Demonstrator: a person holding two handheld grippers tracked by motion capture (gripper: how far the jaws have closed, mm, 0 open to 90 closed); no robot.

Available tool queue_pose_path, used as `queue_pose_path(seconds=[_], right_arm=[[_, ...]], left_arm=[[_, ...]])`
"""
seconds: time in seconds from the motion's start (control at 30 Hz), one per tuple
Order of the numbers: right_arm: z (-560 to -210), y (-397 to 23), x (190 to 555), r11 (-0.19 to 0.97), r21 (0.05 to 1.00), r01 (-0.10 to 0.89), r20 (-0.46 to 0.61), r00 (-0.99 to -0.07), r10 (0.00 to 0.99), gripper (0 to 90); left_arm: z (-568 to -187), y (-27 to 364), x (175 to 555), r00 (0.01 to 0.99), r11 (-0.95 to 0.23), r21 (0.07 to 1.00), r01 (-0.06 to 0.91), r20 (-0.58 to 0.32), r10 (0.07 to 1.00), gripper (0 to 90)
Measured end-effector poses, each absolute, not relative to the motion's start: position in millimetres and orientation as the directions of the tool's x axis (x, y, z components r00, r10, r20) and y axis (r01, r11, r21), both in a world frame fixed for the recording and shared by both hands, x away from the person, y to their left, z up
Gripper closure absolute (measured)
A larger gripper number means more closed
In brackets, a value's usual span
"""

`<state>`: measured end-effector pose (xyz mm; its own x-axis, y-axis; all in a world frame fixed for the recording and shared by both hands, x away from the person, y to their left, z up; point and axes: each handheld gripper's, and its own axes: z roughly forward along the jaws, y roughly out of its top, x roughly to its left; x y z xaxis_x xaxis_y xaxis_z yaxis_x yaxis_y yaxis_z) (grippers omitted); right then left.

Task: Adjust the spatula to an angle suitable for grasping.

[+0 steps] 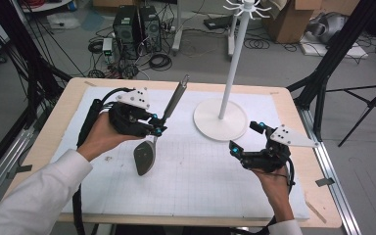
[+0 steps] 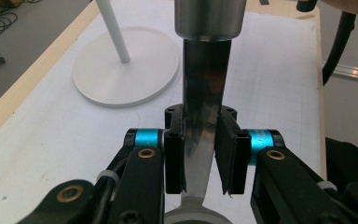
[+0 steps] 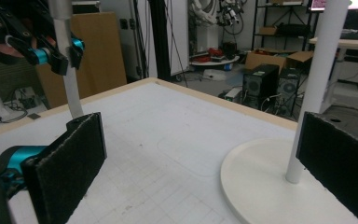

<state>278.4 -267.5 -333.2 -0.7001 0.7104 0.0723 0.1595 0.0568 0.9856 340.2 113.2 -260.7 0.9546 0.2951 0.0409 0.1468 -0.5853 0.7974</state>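
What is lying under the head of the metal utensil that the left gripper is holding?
The utensil hangs from the left gripper over the white gridded mat. Under its head only bare mat shows. The patch straight below is covered, and I cannot tell whether the head touches it.

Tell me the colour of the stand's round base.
White: the round base shows best in the high view.
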Motion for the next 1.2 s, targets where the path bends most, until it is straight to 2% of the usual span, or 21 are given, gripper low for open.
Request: queue_pose_path(seconds=[0.53,1.07,1.13,1.2], right_arm=[[-306,-235,286,0.087,0.991,0.101,0.016,-0.737,0.676,0.4],[-287,-206,296,0.087,0.992,0.087,0.015,-0.790,0.613,0.5],[-285,-204,298,0.093,0.992,0.084,0.013,-0.808,0.589,4.9],[-283,-201,299,0.107,0.991,0.084,0.009,-0.823,0.568,5.5]], left_arm=[[-267,101,339,0.944,-0.547,0.822,0.160,0.034,0.327,74.4],[-269,96,335,0.942,-0.534,0.831,0.158,0.035,0.333,74.4],[-269,95,335,0.944,-0.530,0.834,0.155,0.034,0.329,74.4],[-270,95,334,0.945,-0.534,0.831,0.155,0.033,0.326,74.4]])
